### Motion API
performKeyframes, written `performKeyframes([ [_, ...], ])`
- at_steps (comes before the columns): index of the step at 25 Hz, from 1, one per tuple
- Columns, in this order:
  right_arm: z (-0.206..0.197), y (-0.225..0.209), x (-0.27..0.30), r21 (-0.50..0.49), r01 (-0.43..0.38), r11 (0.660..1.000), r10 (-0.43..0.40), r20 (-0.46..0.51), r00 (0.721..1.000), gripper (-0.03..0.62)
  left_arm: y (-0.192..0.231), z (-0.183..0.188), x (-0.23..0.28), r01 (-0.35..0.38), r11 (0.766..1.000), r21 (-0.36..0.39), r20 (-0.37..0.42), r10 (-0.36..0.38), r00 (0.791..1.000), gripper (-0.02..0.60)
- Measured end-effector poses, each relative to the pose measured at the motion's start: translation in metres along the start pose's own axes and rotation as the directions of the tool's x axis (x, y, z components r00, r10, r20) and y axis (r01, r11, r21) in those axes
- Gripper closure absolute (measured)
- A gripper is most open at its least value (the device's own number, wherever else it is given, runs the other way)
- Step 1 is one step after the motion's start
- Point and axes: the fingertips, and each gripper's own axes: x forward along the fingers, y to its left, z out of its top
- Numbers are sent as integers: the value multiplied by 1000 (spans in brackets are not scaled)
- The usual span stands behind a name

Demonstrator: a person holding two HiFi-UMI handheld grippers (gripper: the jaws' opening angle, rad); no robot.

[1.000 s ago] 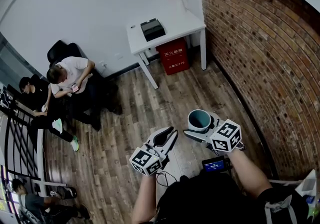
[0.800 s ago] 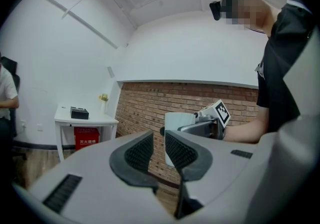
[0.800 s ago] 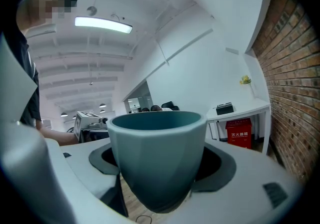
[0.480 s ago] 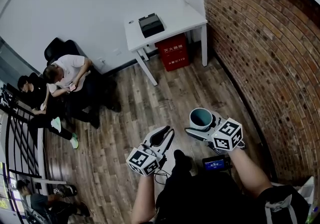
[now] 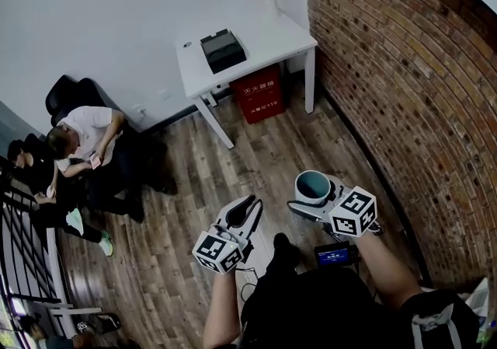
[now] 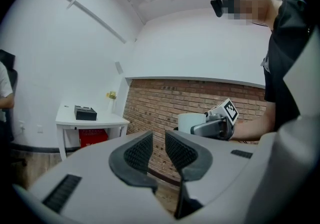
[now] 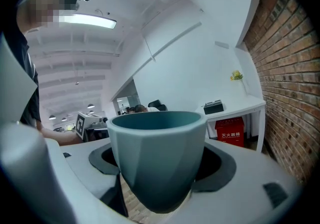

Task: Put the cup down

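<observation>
Two tools hang above a wood-plank floor (image 5: 233, 157). The right tool (image 5: 314, 201) grips a teal cup (image 5: 312, 186) upright between its jaws. The cup is smooth, faceted and tapers to its base. Beside it on the left, the left tool (image 5: 247, 211) carries nothing, its ribbed dark pads (image 6: 137, 152) slightly apart. A rough brick wall (image 5: 404, 91) runs close on the right. A white desk (image 5: 264, 43) stands well ahead, with open floor between.

Brick wall (image 5: 404, 68) on the right, white wall (image 5: 116, 13) beyond, plank floor (image 5: 264, 161); a white counter (image 5: 264, 36) in the corner (red box (image 5: 258, 95) underneath, black box (image 5: 222, 49) on top).
</observation>
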Motion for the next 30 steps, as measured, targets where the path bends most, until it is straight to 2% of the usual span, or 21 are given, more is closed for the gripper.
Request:
performKeyframes([
  [6,41,-39,75,7,33,999,-33,6,999,201,91,29,22,18,999,28,-6,-18,1000,508],
  [11,64,-64,125,6,58,998,-58,4,998,201,148,38,35,35,999,6,6,-35,999,508],
  [21,80,-104,180,23,73,997,-72,-18,997,201,213,42,63,57,998,-30,-3,-57,998,508],
  [30,101,-171,231,36,40,999,-40,-4,999,201,271,48,117,43,999,-21,-23,-44,999,508],
])
